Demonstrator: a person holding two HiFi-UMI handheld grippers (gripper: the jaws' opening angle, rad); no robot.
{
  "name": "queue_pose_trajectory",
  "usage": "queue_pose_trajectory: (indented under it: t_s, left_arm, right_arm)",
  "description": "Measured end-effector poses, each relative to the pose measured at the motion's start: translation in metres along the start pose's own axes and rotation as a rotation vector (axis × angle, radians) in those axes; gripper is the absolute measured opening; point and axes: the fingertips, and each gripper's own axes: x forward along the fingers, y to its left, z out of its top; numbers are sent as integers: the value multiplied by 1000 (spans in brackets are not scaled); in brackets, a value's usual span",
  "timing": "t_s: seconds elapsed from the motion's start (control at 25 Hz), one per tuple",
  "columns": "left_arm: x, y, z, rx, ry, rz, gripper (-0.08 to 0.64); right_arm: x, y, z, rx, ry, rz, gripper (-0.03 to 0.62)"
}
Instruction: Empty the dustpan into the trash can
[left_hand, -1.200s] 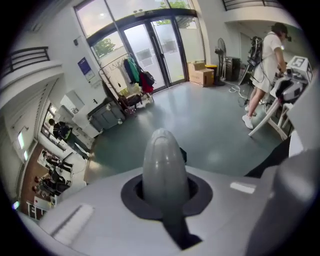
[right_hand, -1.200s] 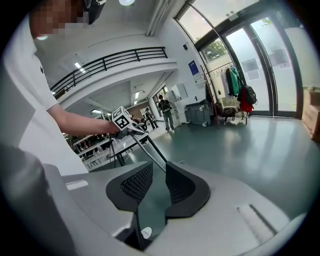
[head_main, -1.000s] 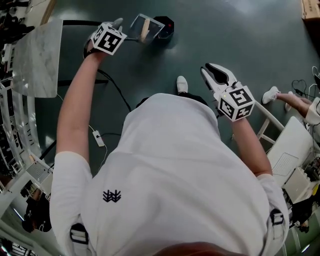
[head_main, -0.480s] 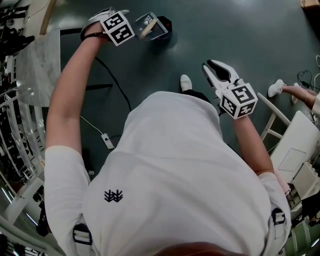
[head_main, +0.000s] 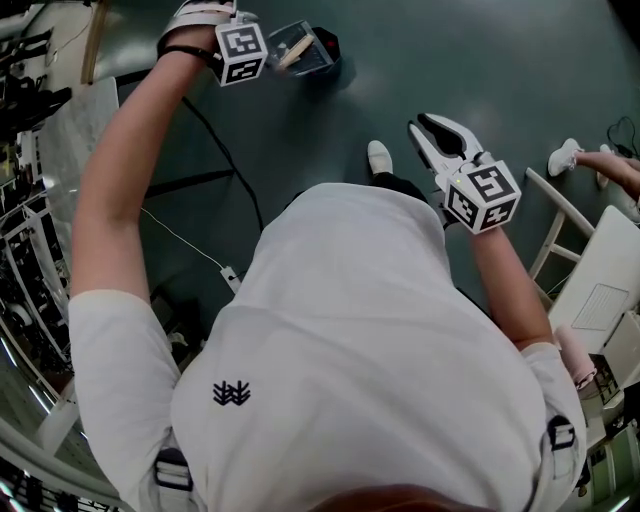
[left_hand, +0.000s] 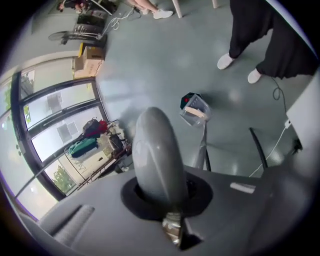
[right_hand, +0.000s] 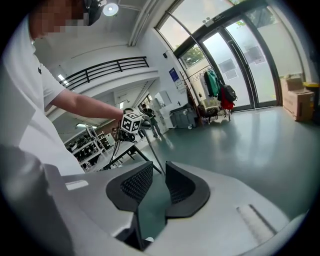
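Observation:
My left gripper (head_main: 238, 48) is raised at the top left, shut on the grey handle (left_hand: 156, 152) of a long-handled dustpan. The handle's pole (left_hand: 202, 145) runs down to the clear dustpan (head_main: 298, 47), which hangs tilted right at the black trash can (head_main: 327, 45) on the floor. In the left gripper view the dustpan (left_hand: 195, 114) sits against the trash can (left_hand: 188, 99); the handle hides the jaws of the left gripper (left_hand: 165, 195). My right gripper (head_main: 437, 138) is held in the air at my right side, open and empty; in its own view the right gripper (right_hand: 155, 182) shows floor between the pads.
A marble-topped table (head_main: 72, 130) stands at the left, with cables (head_main: 215, 150) on the floor beside it. A white chair (head_main: 560, 225) and another person's feet (head_main: 570, 155) are at the right. My own shoe (head_main: 378, 157) is near the trash can.
My left gripper has moved farther away with the dustpan handle, and the dustpan has stayed at the trash can. The right gripper has barely moved.

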Motion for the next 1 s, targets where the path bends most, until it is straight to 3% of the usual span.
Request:
queue_pose_trajectory:
  t_s: [0.56,1.0]
  left_arm:
    - [-26,31,47,332,72,78,55]
    - [-39,49,82,518,115,66,55]
  right_arm:
    - [-7,-13,1,34,-37,-15,80]
    - [-24,-26,-5,78,-103,-47,80]
